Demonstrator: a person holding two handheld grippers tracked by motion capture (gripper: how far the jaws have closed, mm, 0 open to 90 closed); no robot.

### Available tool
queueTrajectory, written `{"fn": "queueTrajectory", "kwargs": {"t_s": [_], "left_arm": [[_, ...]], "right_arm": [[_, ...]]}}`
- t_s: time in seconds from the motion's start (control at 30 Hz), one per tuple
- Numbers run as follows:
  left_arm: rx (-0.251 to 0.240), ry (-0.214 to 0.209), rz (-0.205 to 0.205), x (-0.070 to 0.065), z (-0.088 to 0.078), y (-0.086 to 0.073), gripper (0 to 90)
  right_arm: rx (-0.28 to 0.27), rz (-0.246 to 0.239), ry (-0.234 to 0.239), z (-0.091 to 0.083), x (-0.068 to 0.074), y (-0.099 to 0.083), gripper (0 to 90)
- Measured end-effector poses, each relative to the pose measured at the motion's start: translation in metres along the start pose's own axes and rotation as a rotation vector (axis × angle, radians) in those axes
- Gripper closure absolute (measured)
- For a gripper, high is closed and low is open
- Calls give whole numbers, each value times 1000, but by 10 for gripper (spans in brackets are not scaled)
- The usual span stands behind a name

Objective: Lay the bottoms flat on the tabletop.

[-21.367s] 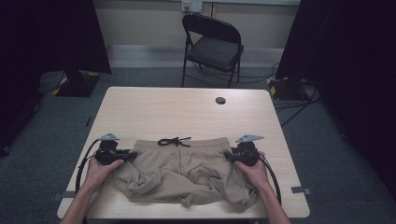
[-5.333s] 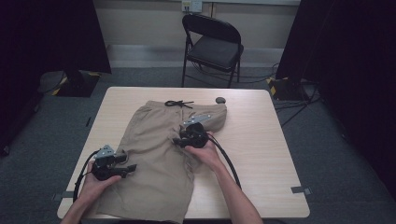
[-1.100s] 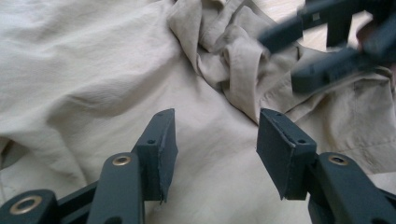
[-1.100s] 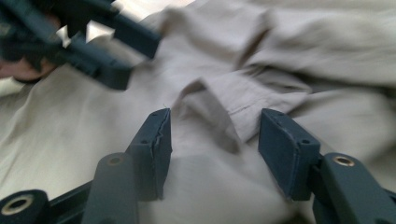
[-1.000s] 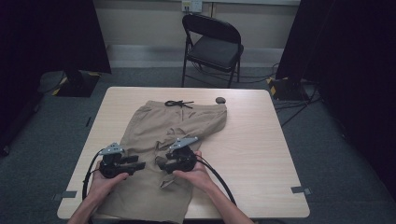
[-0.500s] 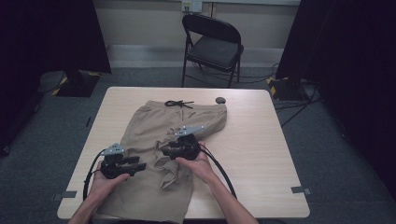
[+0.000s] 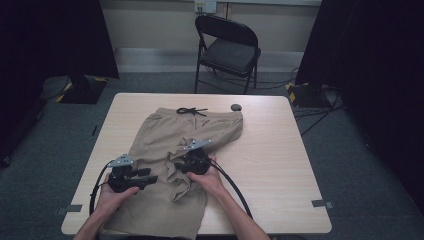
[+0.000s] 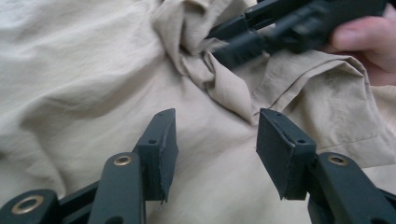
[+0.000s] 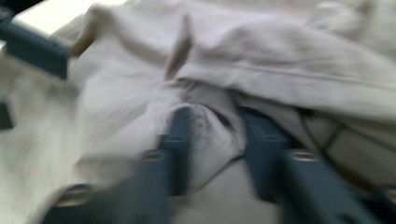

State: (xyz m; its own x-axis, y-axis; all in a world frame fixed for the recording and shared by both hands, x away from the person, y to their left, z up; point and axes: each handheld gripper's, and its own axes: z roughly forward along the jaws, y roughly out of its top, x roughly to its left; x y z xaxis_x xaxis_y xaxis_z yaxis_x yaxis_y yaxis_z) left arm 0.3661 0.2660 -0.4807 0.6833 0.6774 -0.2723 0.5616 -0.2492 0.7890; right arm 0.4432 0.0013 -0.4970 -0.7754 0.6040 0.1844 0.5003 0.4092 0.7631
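The khaki shorts (image 7: 175, 165) lie spread lengthwise on the wooden bench (image 7: 280, 165), waistband at the far end with its black drawstring (image 7: 191, 111) knotted in a bow, and the leg hems at the near edge by the person. Near the middle of the shorts one layer is pulled up into a crumpled ridge of folds, while the cloth around it lies mostly flat with soft creases.

That bunched fold sits between the jaws of the right tongs (image 7: 176, 159), which come in over the shorts from the person's right hand (image 7: 210, 179). Their jaws have just been closing, and in the right gripper view a gathered lump of the shorts (image 9: 210, 130) fills the gap between the right tongs (image 9: 217, 135), with the pads against it on both sides; that picture is smeared by motion, so finer detail is lost. In the left gripper view the same tongs (image 8: 224, 46) show at the top, biting into the twisted cloth.

The left tongs (image 7: 152, 178) rest just left of that ridge, over the near half of the shorts, held by the left hand (image 7: 117, 192). In their own view the left tongs (image 8: 215, 140) stand apart, with nothing but flat fabric (image 8: 93, 70) below and between them.

Beyond the waistband, just past its right corner, a small dark round object (image 7: 236, 107) sits on the bench. Farther behind the shorts, off the bench, a black folding chair (image 7: 227, 52) stands on the grey carpet.
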Motion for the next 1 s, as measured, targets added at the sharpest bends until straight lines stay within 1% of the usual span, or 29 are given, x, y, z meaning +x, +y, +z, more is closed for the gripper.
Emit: {"fn": "queueTrajectory", "kwargs": {"t_s": [0.03, 0.07, 0.13, 0.17, 0.2, 0.23, 0.27, 0.3, 0.33, 0.37, 0.4, 0.43, 0.47, 0.5, 0.53, 0.6, 0.63, 0.67, 0.7, 0.73, 0.77, 0.8, 0.83, 0.9, 0.93, 0.97, 1.0], "left_arm": [[-1, -2, 5, -1, 0, 1, 478], [-5, -7, 7, -2, 0, 2, 478], [-2, -10, 15, -3, 0, 3, 479], [-2, -10, 15, -3, 0, 3, 479], [-2, -14, 15, -5, 2, 3, 479], [-2, -14, 15, -5, 2, 3, 479], [-1, -13, 14, -6, 2, 4, 479], [0, -22, 16, -6, 3, 4, 481], [-3, -25, 12, -8, 4, 4, 481], [-3, -28, 18, -10, 4, 5, 481], [-4, -35, 21, -12, 5, 6, 480], [-8, -41, 23, -14, 5, 7, 480], [-13, -53, 24, -18, 7, 10, 479], [-13, -53, 24, -18, 7, 10, 478], [-15, -64, 30, -20, 8, 12, 478], [-16, -83, 33, -25, 10, 14, 474], [-13, -95, 37, -28, 11, 15, 474], [-16, -115, 39, -31, 13, 16, 470], [-14, -123, 49, -34, 14, 16, 470], [-16, -142, 48, -39, 16, 17, 468], [-19, -157, 46, -40, 17, 17, 467], [-19, -157, 46, -40, 17, 17, 467], [-20, -158, 43, -42, 17, 17, 467], [-39, -185, 23, -43, 16, 19, 460], [-39, -185, 23, -43, 16, 19, 459], [-51, -185, 23, -44, 14, 21, 458], [-73, -183, 28, -45, 9, 24, 457]], "right_arm": [[-17, 28, 10, -2, -3, 1, 746], [-65, 58, 26, -8, -9, 5, 804], [-97, 65, 28, -15, -13, 10, 846], [-97, 65, 28, -15, -13, 10, 846], [-113, 68, 34, -22, -17, 15, 857], [-113, 68, 34, -22, -17, 15, 857], [-119, 66, 30, -25, -18, 19, 858], [-143, 67, 21, -32, -22, 25, 859], [-143, 67, 21, -32, -22, 25, 859], [-155, 70, 13, -35, -25, 28, 859], [-173, 73, -10, -41, -30, 35, 859], [-173, 73, -10, -41, -30, 35, 859], [-180, 75, -35, -45, -35, 43, 859], [-180, 75, -35, -45, -35, 43, 859], [-184, 74, -50, -47, -39, 46, 859], [-194, 88, -83, -51, -50, 56, 859], [-194, 88, -83, -51, -50, 56, 859], [-199, 97, -104, -53, -57, 60, 859], [-199, 97, -104, -53, -57, 60, 859], [-190, 107, -115, -53, -63, 62, 859], [-187, 114, -121, -53, -65, 63, 859], [-187, 116, -121, -52, -66, 63, 858], [-187, 116, -121, -52, -66, 63, 858], [-186, 118, -124, -51, -68, 63, 858], [-186, 118, -124, -51, -68, 63, 858], [-179, 116, -127, -50, -67, 62, 857], [-178, 116, -127, -49, -66, 62, 857]]}}
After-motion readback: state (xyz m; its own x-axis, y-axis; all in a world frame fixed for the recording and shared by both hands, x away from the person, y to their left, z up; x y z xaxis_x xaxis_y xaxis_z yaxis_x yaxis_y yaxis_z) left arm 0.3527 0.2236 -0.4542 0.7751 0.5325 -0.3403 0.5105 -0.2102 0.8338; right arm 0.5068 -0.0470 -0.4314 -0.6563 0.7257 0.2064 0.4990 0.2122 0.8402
